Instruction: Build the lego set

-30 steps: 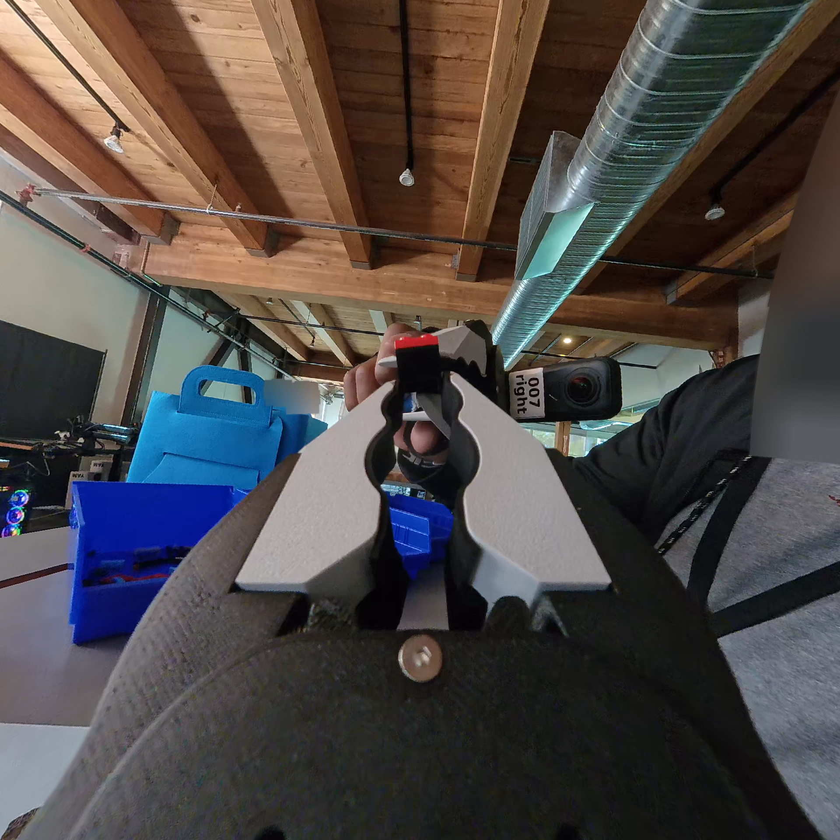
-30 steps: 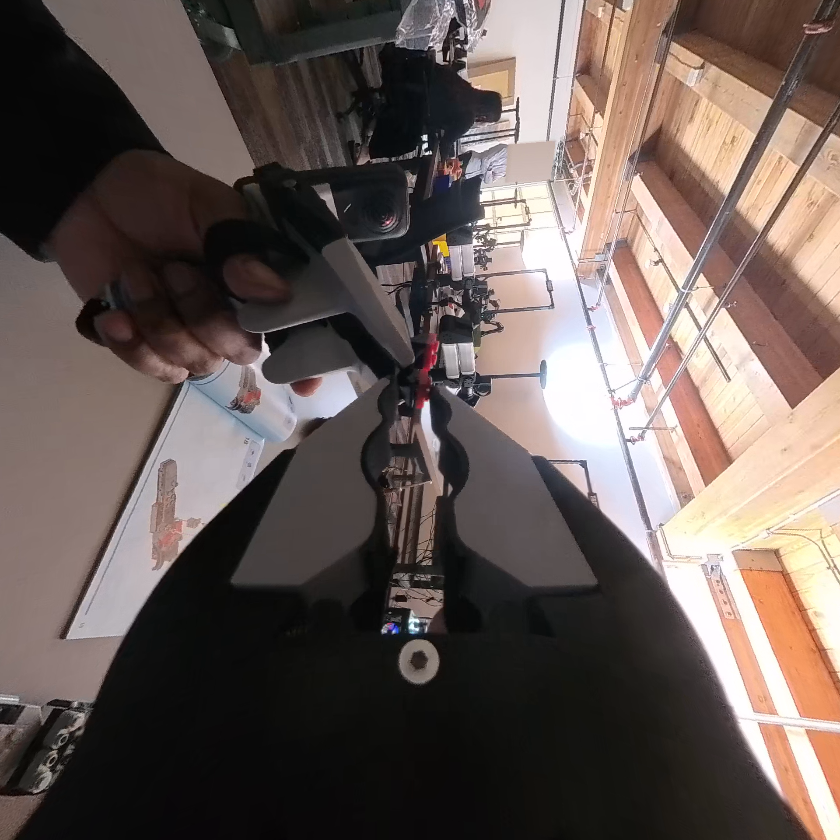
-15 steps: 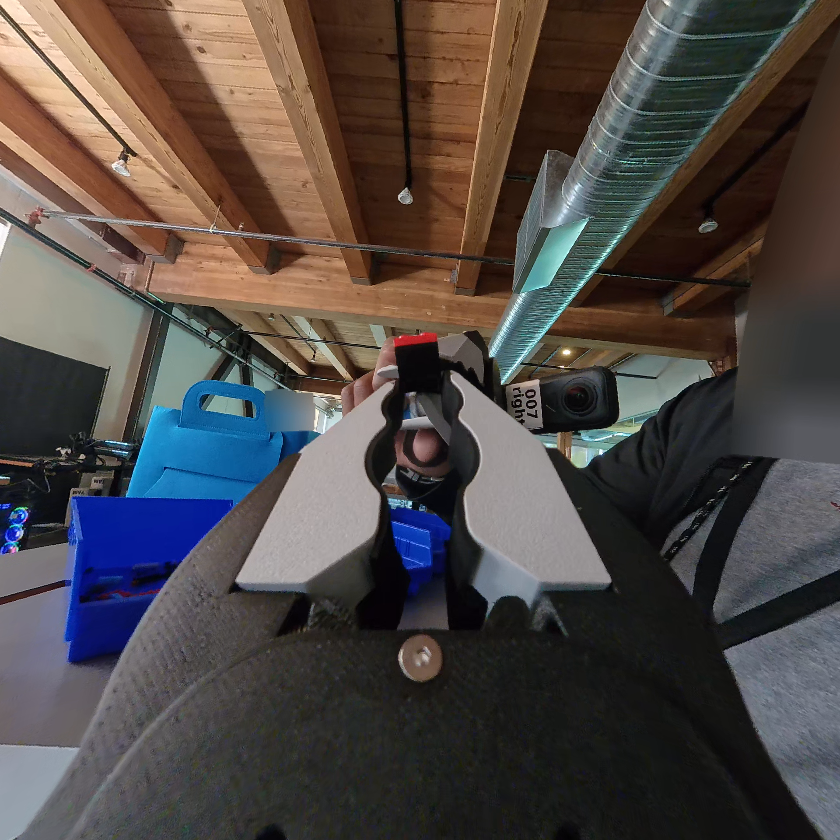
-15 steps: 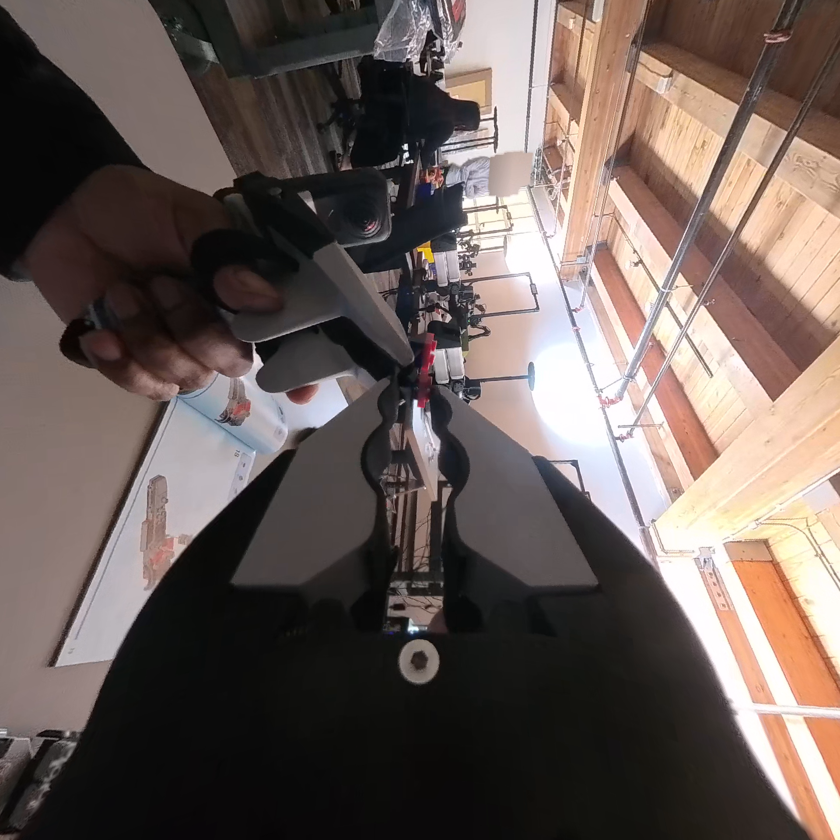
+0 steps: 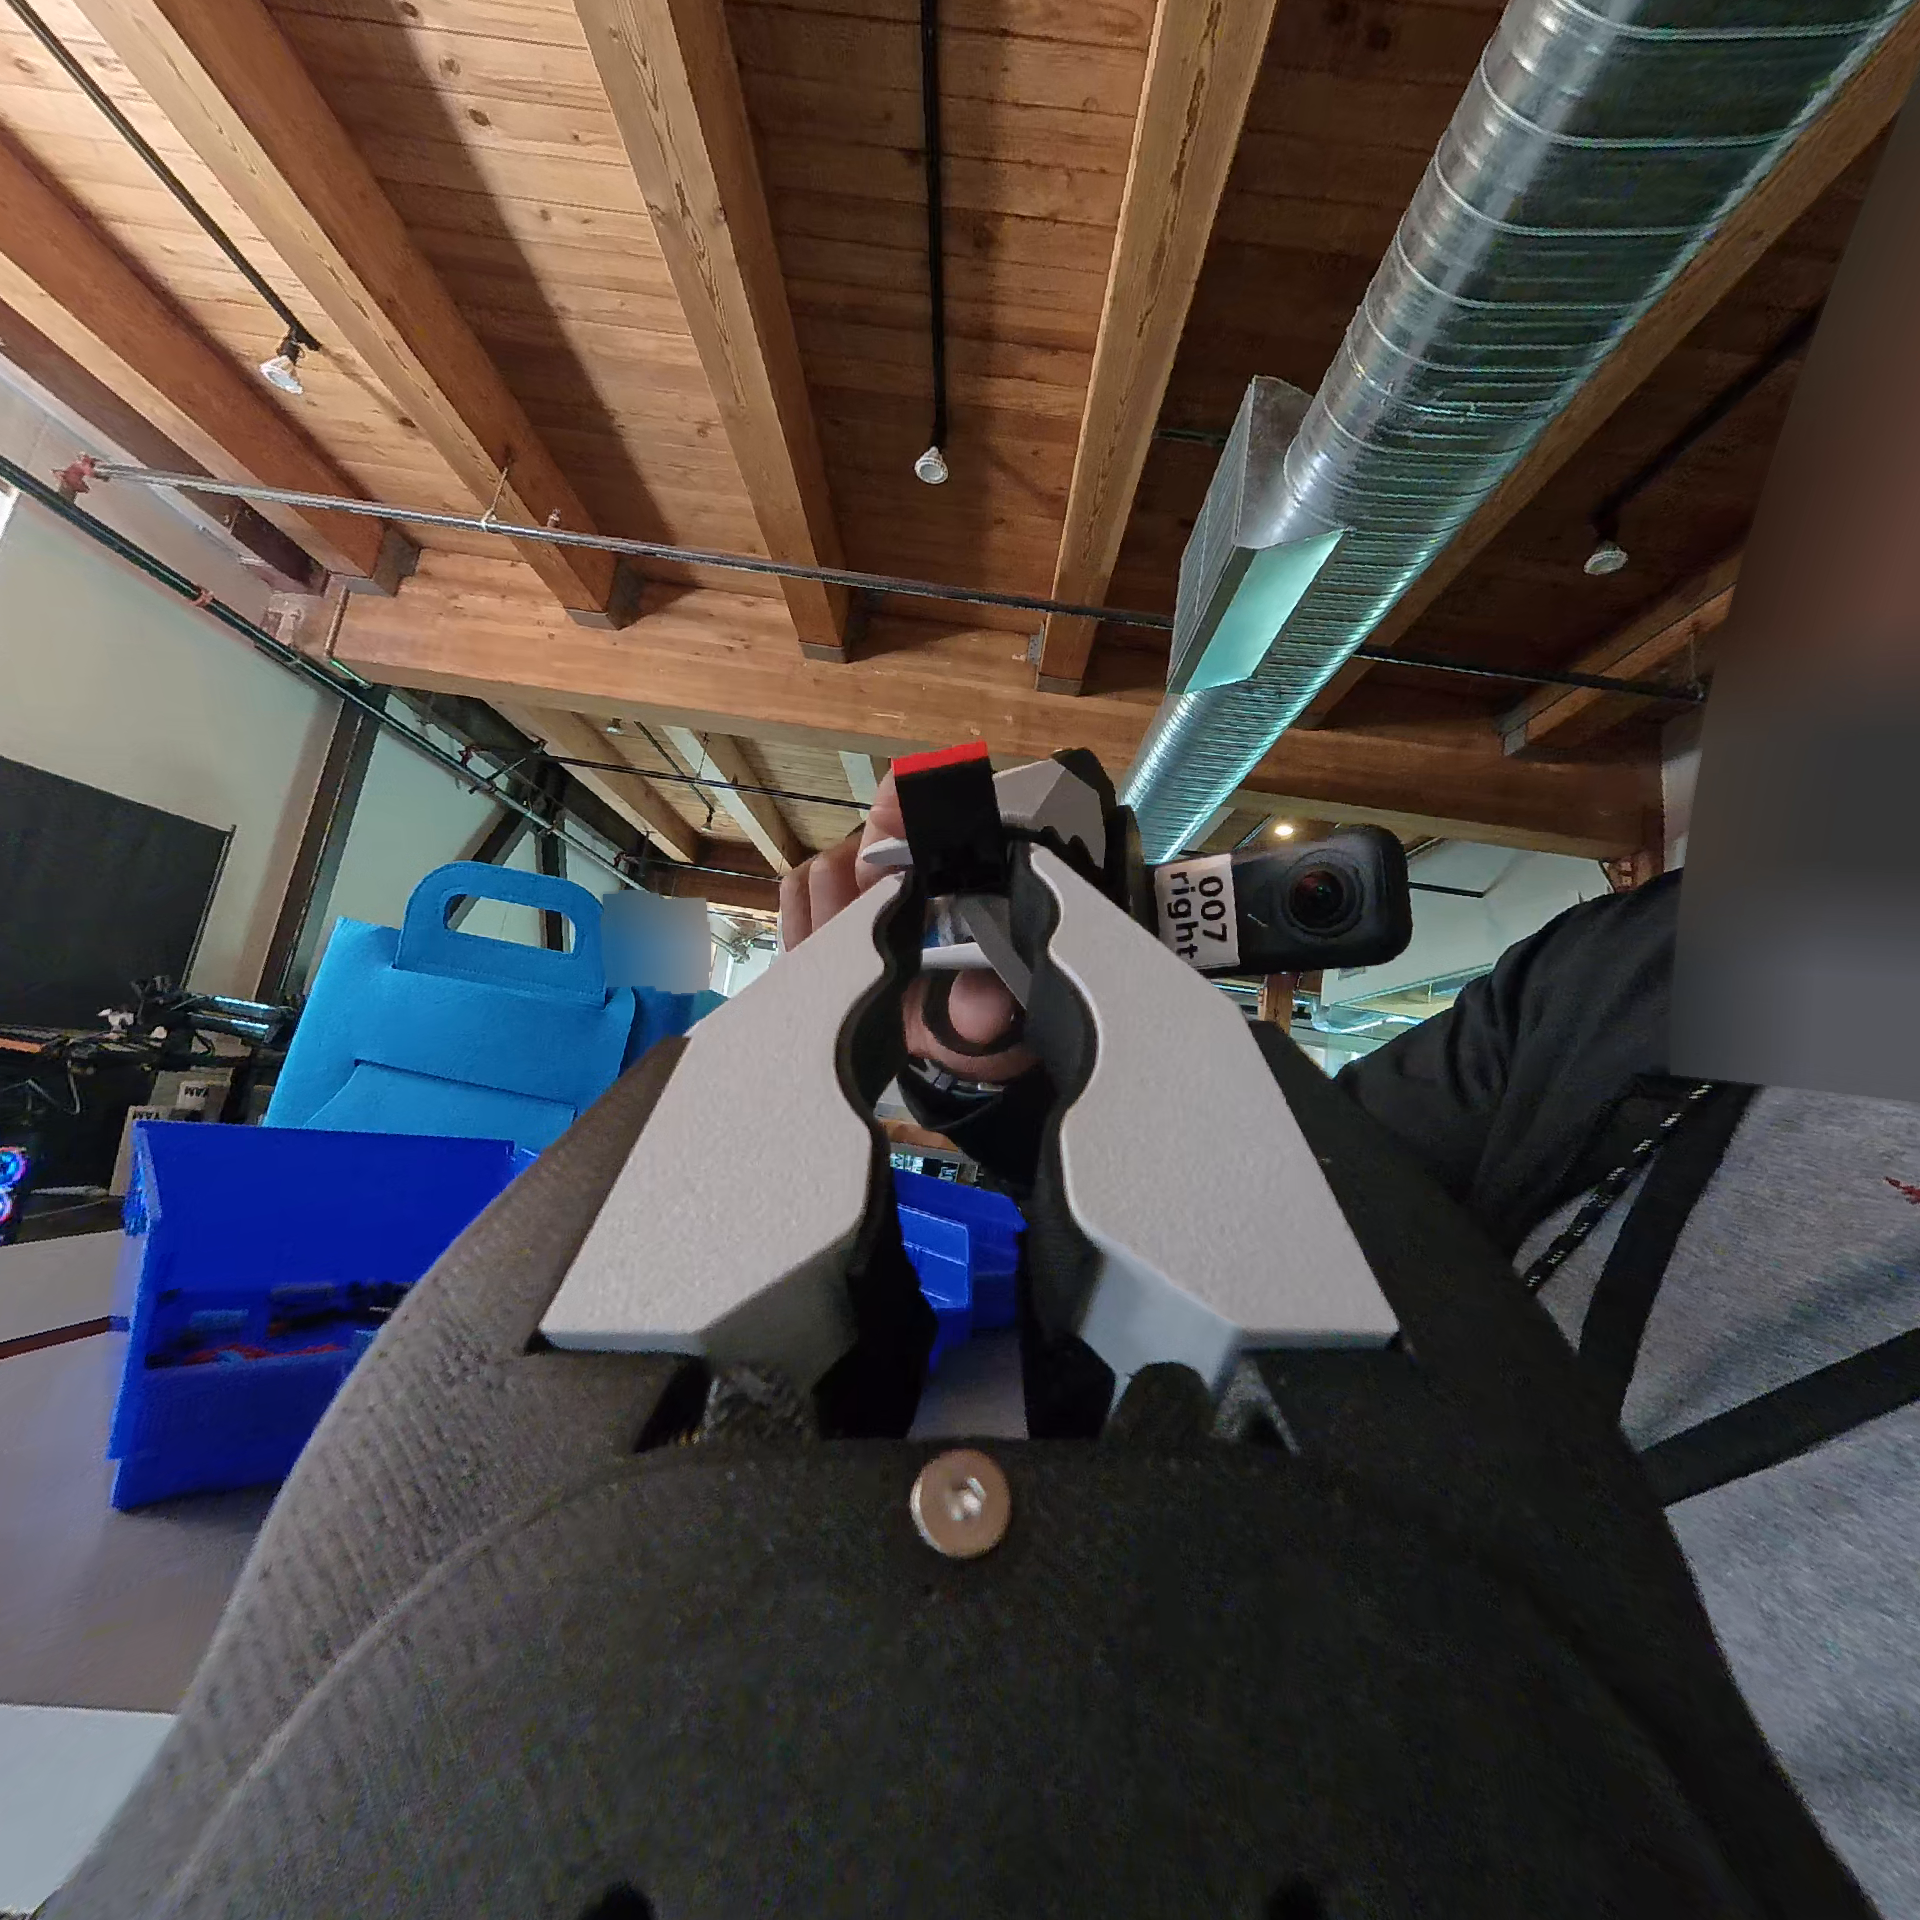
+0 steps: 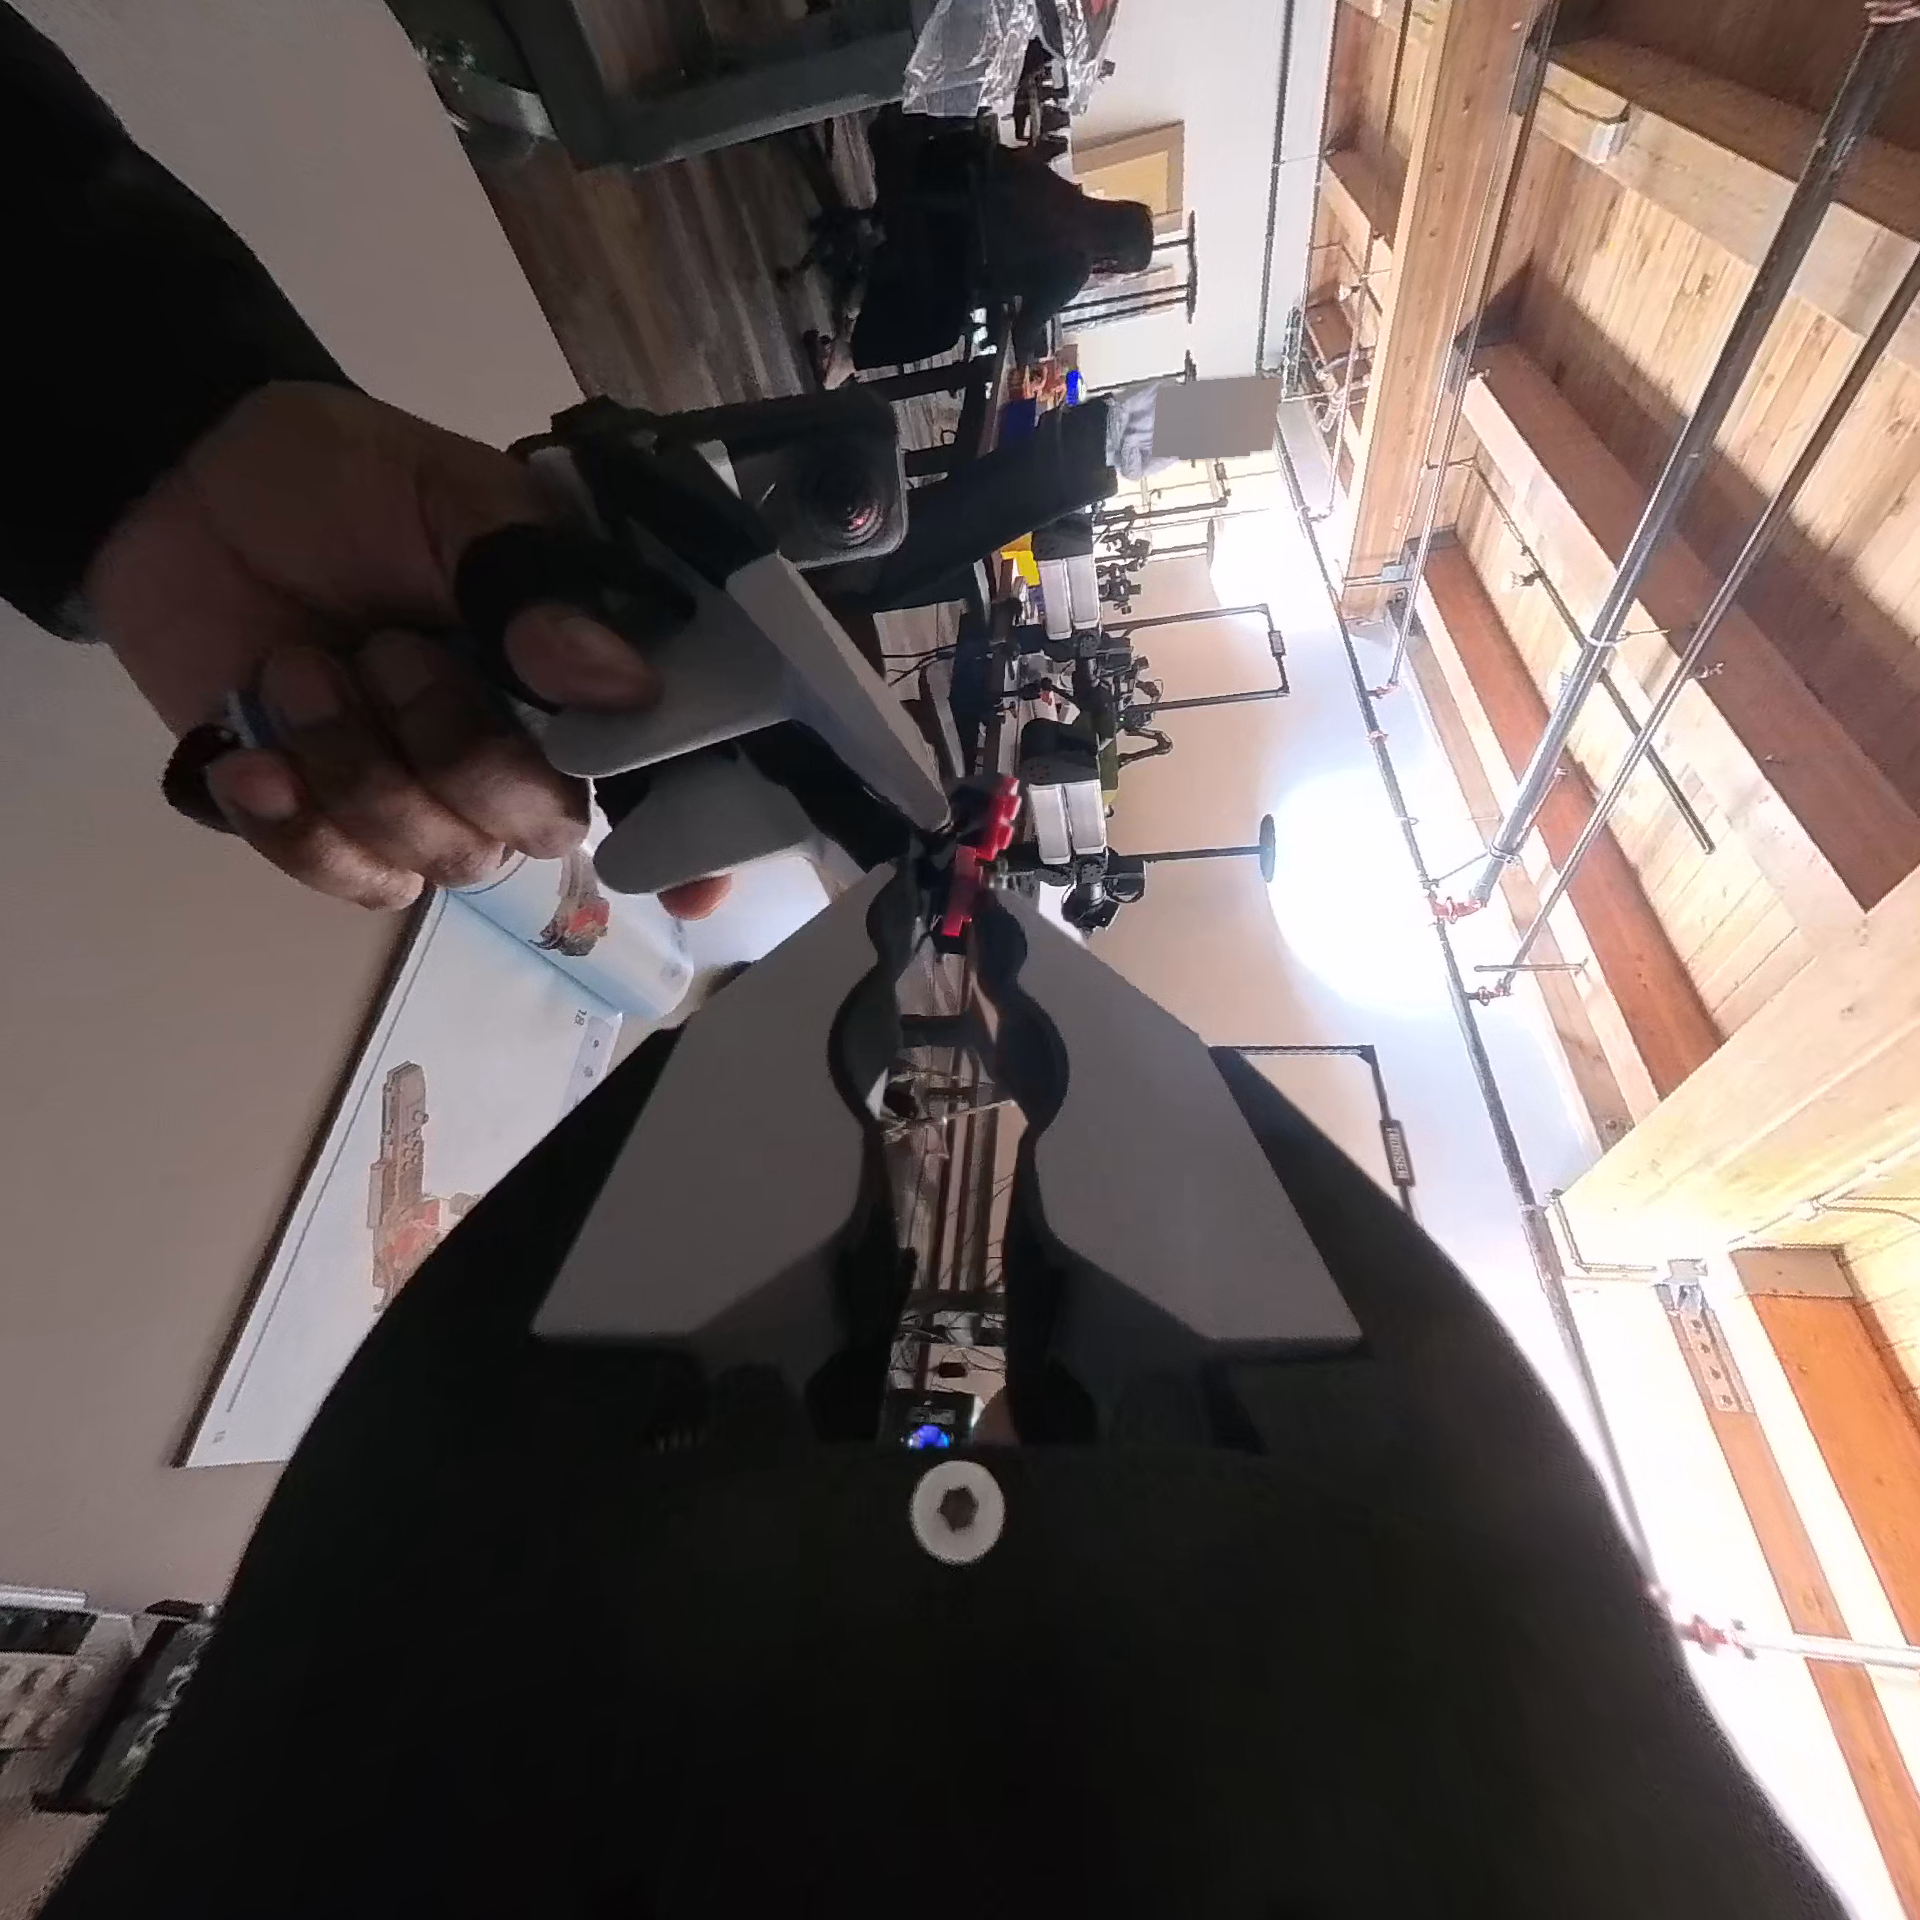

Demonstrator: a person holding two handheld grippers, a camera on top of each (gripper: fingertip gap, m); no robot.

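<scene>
A small black Lego assembly with a red top (image 5: 940,821) is held up in the air, towards the ceiling. My left gripper (image 5: 951,883) is shut on its black part. My right gripper (image 6: 951,899) meets it from the far side, and its tips are shut on the red part (image 6: 966,883) of the same assembly. In the right wrist view the left gripper (image 6: 930,821) comes in from the upper left, held by a hand (image 6: 343,665). The right gripper's camera (image 5: 1320,899) shows behind the piece in the left wrist view.
A blue parts bin (image 5: 260,1299) with loose pieces and a blue felt bag (image 5: 457,1018) stand on the grey table (image 5: 62,1558) at left. An open instruction booklet (image 6: 416,1091) lies on the table. A person's torso and sleeve (image 5: 1766,1299) fill the right. Both grippers' tips are close together, under 4 cm apart.
Both grippers stay shut on the assembly. The pair has drifted slightly, and the red part shows a little more between the right fingertips.
</scene>
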